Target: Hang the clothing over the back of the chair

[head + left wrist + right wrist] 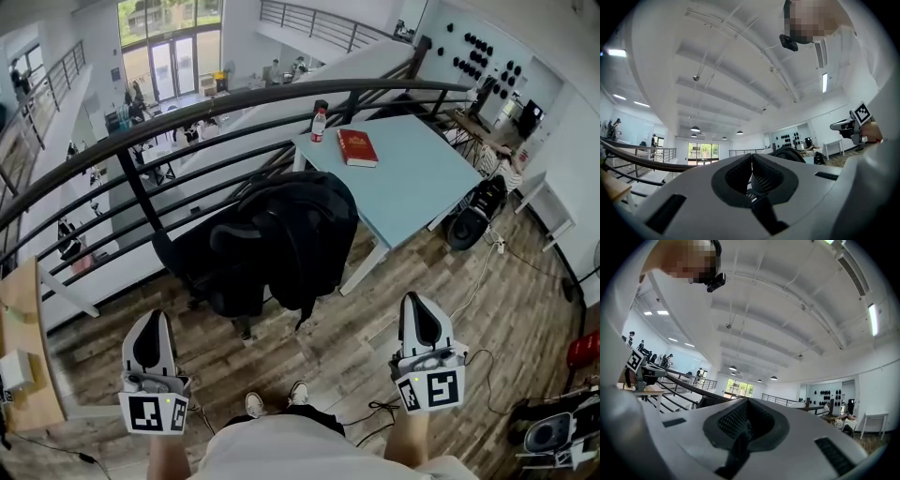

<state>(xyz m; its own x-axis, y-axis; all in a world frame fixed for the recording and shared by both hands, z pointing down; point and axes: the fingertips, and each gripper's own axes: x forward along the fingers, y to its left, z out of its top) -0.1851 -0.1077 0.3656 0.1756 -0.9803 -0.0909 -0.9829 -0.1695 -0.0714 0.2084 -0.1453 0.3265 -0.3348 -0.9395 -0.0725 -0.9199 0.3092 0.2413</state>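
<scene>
A black jacket (298,230) hangs draped over the back of a black office chair (208,267) in the middle of the head view. Both grippers are held back from it, near the person's body, pointing level towards the chair. My left gripper (155,319) is at the lower left with its jaws closed and nothing between them. My right gripper (416,300) is at the lower right, also shut and empty. In the left gripper view the jaws (751,157) meet, with the top of the jacket (788,153) just beyond. The right gripper view shows its jaws (746,402) pressed together.
A curved black railing (141,202) runs behind the chair, with a drop to the floor below. A light blue table (412,178) to the right holds a red book (357,147) and a bottle (319,122). A wooden bench (23,356) is at the left; cables and gear (553,433) lie at the right.
</scene>
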